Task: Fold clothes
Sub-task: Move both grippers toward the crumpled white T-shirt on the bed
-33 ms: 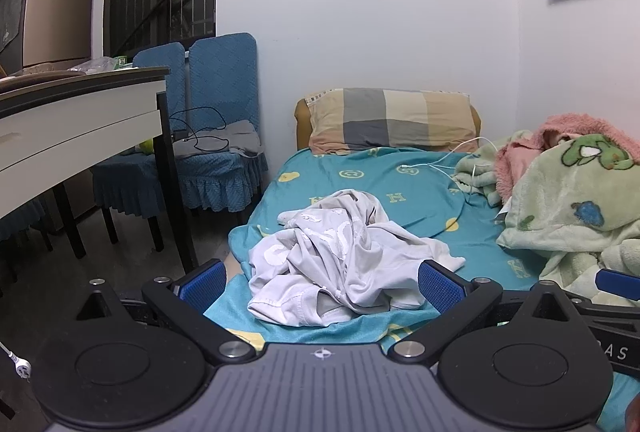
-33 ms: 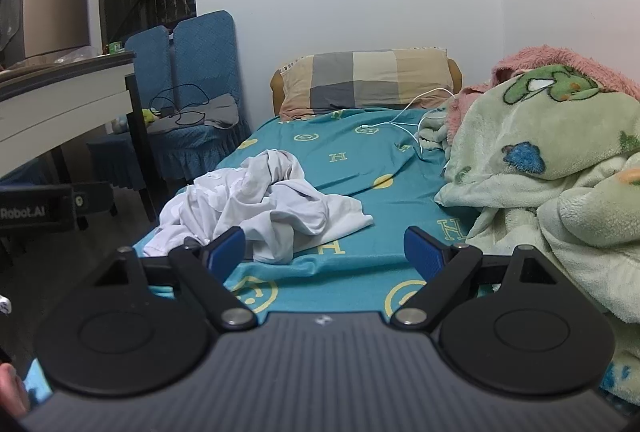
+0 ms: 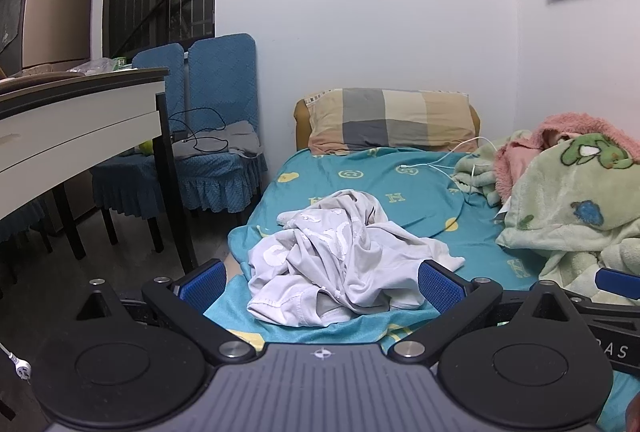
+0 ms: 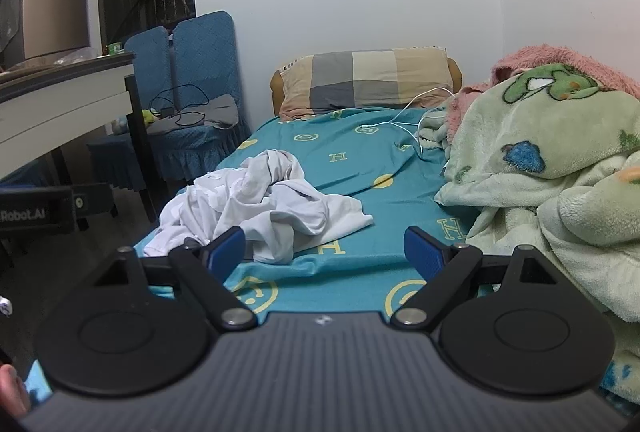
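Both black grippers — left (image 3: 320, 286), right (image 4: 324, 250) — gape wide, empty, before the crumpled white cotton garment (image 3: 344, 256) near the teal sheet's (image 4: 360, 160) left edge.

The right gripper (image 4: 324, 252) hung low over the near end of a bed, its blue-padded fingers (image 4: 424, 252) spread wide with nothing between them. A crumpled white garment (image 4: 260, 208) lay on the teal bedsheet (image 4: 360, 160) just beyond the left finger. A green fleece blanket (image 4: 552, 168) was heaped along the right side. A checked pillow (image 4: 368, 80) leaned at the head, a white charging cable (image 4: 404, 116) trailing before it. Two blue chairs (image 4: 196, 72) stood by a table (image 4: 60, 104) at left.
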`<state>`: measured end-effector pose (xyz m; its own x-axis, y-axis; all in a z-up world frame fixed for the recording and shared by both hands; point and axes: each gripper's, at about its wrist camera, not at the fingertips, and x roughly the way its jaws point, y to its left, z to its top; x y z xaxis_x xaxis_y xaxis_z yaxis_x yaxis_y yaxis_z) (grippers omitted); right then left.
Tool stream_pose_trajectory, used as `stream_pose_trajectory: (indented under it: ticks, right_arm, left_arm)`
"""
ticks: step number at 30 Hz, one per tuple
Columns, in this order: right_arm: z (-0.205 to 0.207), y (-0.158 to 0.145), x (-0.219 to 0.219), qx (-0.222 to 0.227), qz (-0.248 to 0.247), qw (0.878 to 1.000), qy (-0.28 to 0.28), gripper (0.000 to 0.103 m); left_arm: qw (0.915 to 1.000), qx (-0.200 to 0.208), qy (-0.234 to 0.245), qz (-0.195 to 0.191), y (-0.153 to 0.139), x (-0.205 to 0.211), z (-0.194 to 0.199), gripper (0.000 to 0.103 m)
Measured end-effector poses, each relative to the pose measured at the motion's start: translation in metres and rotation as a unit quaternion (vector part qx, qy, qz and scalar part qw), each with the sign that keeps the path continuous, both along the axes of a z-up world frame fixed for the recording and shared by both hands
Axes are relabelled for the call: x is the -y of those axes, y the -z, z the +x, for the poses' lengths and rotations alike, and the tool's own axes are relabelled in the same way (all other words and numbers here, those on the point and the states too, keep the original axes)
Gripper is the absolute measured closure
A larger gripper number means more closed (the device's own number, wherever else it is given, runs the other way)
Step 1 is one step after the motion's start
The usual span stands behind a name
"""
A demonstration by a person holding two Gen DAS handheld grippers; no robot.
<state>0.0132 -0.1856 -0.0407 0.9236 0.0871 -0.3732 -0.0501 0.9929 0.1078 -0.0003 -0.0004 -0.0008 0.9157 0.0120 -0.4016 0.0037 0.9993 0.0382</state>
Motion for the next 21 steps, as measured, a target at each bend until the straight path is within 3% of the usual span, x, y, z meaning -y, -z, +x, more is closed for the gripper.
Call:
stream_pose_trajectory:
  ticks: [8, 17, 21]
  right_arm:
    - [-0.002, -0.002, 0.002, -0.001, 0.001, 1.0, 0.003, 0.015]
    - [-0.004, -0.007, 0.01, 0.014, 0.013, 1.0, 0.011, 0.015]
    - [-0.006, -0.01, 0.017, 0.015, 0.023, 0.999, 0.018, 0.015]
  left_arm:
    - [0.9998, 0.001, 0.008, 0.015, 0.004, 0.002, -0.001, 0.0]
    - [0.9996, -0.026, 0.008, 0.009, 0.024, 0.014, 0.011, 0.0]
    - [0.9999, -0.016, 0.005, 0.004, 0.024, 0.014, 0.01, 0.0]
